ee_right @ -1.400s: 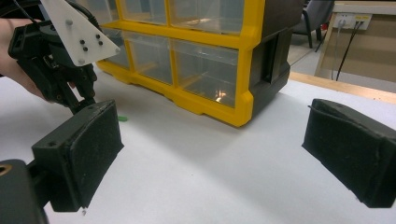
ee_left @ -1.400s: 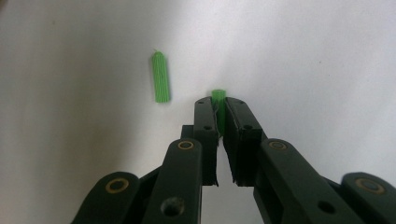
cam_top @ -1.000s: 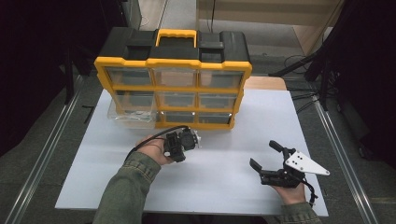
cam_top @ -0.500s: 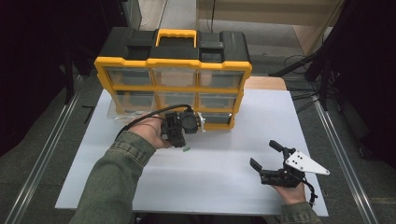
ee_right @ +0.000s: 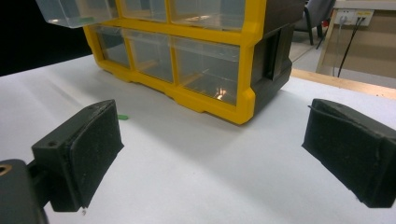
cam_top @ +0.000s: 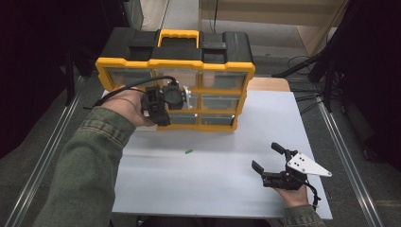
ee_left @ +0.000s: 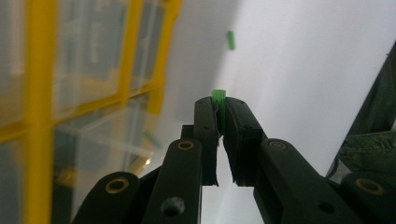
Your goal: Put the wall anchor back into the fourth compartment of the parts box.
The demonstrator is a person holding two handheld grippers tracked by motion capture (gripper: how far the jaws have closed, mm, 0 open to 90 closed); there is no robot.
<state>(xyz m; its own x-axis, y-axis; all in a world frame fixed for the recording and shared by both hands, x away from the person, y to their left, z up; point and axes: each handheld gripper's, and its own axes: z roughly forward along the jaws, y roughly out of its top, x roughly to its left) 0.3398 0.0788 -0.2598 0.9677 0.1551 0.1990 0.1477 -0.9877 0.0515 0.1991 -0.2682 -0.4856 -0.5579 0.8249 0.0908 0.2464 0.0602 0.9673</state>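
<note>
- Green ribbed plastic piece [ee_left: 218,100], small and narrow, sits pinched between the two black pads of the left gripper [ee_left: 218,109]; its top end pokes out just above the tips in the left gripper view.
- From the high view, the left gripper [cam_top: 177,97] is held in the air in front of the yellow-framed organiser box with clear plastic drawers [cam_top: 222,80], level with its left-hand drawers; a black cable loops back from the gripper over the hand.
- The organiser stands at the far side of the white table top [cam_top: 213,161], its black body and yellow carry handle behind the drawer front.
- One clear plastic drawer [ee_right: 74,11] is pulled out of the frame at the upper left of the right gripper view, with something green lying inside.
- A second small green piece [cam_top: 188,152] lies loose on the white surface, in front of the organiser and well apart from both grippers.
- The right gripper [cam_top: 269,158] rests low on the table near the right front corner, its jaws spread wide with nothing between them; its grey three-cornered plate points to the right.
- In the right gripper view its two black pads [ee_right: 91,144] frame the organiser's lower right corner.
</note>
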